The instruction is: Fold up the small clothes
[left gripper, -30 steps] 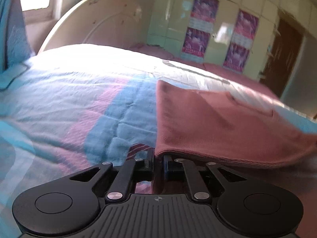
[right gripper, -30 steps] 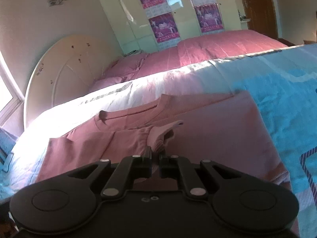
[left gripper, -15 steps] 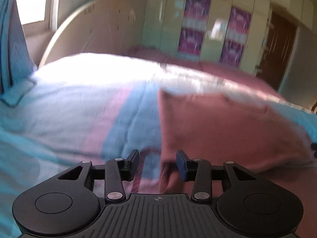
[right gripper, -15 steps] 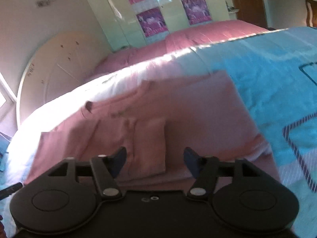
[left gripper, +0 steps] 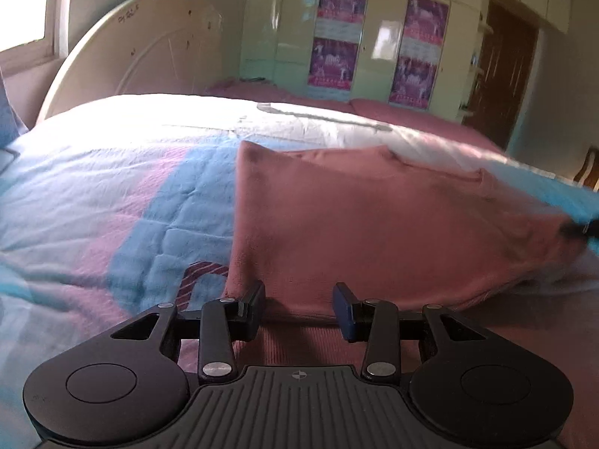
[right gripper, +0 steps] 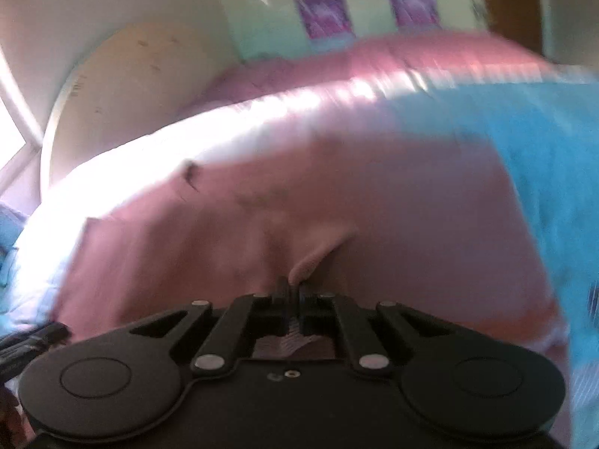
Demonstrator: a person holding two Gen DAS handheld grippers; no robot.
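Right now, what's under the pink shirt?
The pink shirt lies on the blue-and-pink quilt, which shows around its edges. Whatever is directly beneath the fabric is covered.

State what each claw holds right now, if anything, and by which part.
The right claw is shut on a small fold of the pink shirt, at its near edge. The left claw is open and holds nothing.

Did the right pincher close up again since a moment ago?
Yes. The right gripper has shut on the pink shirt, pinching a fold.
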